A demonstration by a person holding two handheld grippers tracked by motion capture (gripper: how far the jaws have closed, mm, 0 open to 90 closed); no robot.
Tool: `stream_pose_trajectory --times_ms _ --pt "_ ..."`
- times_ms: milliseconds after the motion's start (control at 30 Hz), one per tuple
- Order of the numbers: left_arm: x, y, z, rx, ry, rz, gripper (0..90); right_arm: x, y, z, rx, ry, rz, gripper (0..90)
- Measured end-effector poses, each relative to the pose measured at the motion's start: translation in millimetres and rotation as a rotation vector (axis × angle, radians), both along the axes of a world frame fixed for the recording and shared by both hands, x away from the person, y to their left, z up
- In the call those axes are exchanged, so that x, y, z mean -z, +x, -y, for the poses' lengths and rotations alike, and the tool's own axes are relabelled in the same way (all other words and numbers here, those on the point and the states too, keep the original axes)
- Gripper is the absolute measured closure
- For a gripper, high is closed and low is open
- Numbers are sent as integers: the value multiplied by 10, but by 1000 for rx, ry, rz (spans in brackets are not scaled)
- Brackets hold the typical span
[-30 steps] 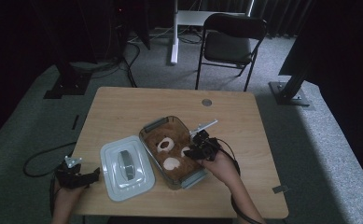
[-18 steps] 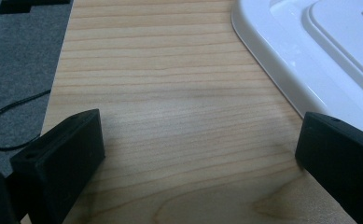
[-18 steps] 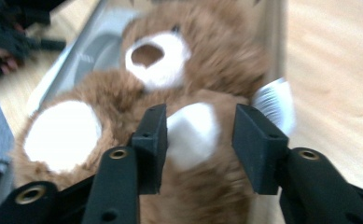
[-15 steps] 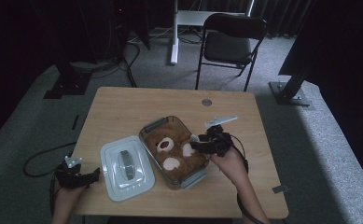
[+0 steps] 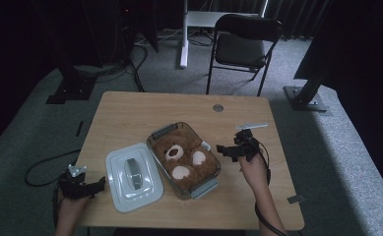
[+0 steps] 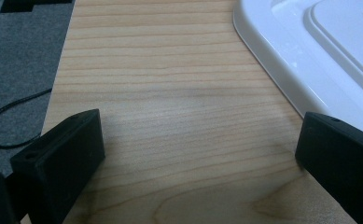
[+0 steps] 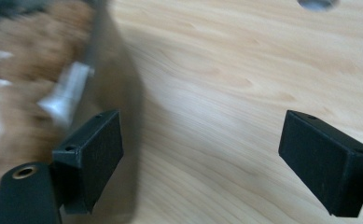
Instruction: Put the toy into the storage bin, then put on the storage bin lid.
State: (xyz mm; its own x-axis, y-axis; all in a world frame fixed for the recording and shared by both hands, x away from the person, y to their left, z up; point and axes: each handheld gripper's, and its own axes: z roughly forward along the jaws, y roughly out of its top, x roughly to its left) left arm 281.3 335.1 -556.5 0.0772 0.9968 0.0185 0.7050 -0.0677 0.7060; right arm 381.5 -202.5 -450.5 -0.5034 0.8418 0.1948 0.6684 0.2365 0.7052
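While its jaws have just been opening with nothing between them, the right gripper (image 5: 227, 150) stands wide beside the clear container (image 5: 206, 184) holding the teddy bear (image 5: 181, 155); the left gripper (image 5: 94, 185), also wide, sits just beside the white lid (image 5: 116, 191) left of the container.

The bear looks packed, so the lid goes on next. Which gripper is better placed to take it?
Probably left: the left gripper sits open right beside the white lid, while the right gripper, jaws just opened, is across the container.
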Motion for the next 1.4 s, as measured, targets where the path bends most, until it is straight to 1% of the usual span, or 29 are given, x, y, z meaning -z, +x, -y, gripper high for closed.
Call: stream_pose_trajectory --times_ms 33,100,133,167,200,233,300,367,433,500,567,600,633,667,733,833,933,967,1000,1100,1167,1200,1233,1267,1300,1367,1400 --pt "-2 -5 10 -2 0 -3 19 47 15 18 12 -10 -5 130" --pt "-29 -8 43 6 2 -35 19 143 39 57 44 -18 -5 125" --pt "-49 -8 65 15 -7 -54 19 194 52 80 59 -18 -1 124" --pt "-68 -10 94 28 -19 -65 19 245 60 99 73 -18 6 124" --pt "-94 -16 135 42 -23 -70 19 297 68 112 87 -17 9 124" --pt "-108 -19 160 47 -17 -67 23 365 78 124 89 -15 5 124" --pt "-150 -34 217 63 -30 -60 23 470 94 122 86 -16 -5 123" --pt "-193 -53 239 63 -45 -53 23 558 108 106 83 -16 -23 123" --pt "-236 -79 261 63 -51 -43 23 622 108 76 78 -13 -24 123" --pt "-278 -102 286 72 -50 -37 23 669 110 33 57 -17 -26 123" --pt "-315 -118 321 87 -63 -30 24 699 103 -11 39 -23 -30 123" --pt "-336 -125 345 99 -77 -31 23 711 98 -30 28 -21 -29 123" --pt "-359 -131 376 112 -102 -27 24 719 93 -46 18 -19 -27 123" --pt "-383 -137 416 129 -117 -27 24 726 88 -62 10 -19 -28 123" --pt "-427 -151 515 173 -127 -13 23 733 77 -93 -2 -10 -32 123" --pt "-457 -144 681 219 -129 -7 23 735 62 -135 -12 -12 -31 123" --pt "-447 -98 826 247 -147 -11 23 733 53 -175 -21 -23 -31 123" --pt "-440 -72 875 236 -143 -7 23 734 52 -188 -24 -29 -35 123" --pt "-435 -45 919 239 -143 -6 23 736 51 -197 -26 -36 -34 123" --pt "-410 55 1044 243 -129 -13 23 747 50 -213 -31 -26 -37 123" --pt "-385 119 1110 234 -121 -26 23 760 48 -221 -32 -22 -37 126" --pt "-385 119 1110 234 -121 -26 23 760 48 -221 -32 -22 -37 126" --pt "-365 165 1166 241 -107 -33 23 765 49 -219 -31 -21 -39 126" --pt "-356 180 1181 238 -107 -31 26 770 44 -216 -34 -22 -40 126" --pt "-346 197 1194 236 -109 -29 55 770 41 -217 -34 -21 -42 126" --pt "-325 233 1219 244 -110 -40 65 769 33 -214 -32 -21 -42 127" --pt "-318 238 1226 243 -116 -33 97 766 29 -211 -31 -20 -41 128"
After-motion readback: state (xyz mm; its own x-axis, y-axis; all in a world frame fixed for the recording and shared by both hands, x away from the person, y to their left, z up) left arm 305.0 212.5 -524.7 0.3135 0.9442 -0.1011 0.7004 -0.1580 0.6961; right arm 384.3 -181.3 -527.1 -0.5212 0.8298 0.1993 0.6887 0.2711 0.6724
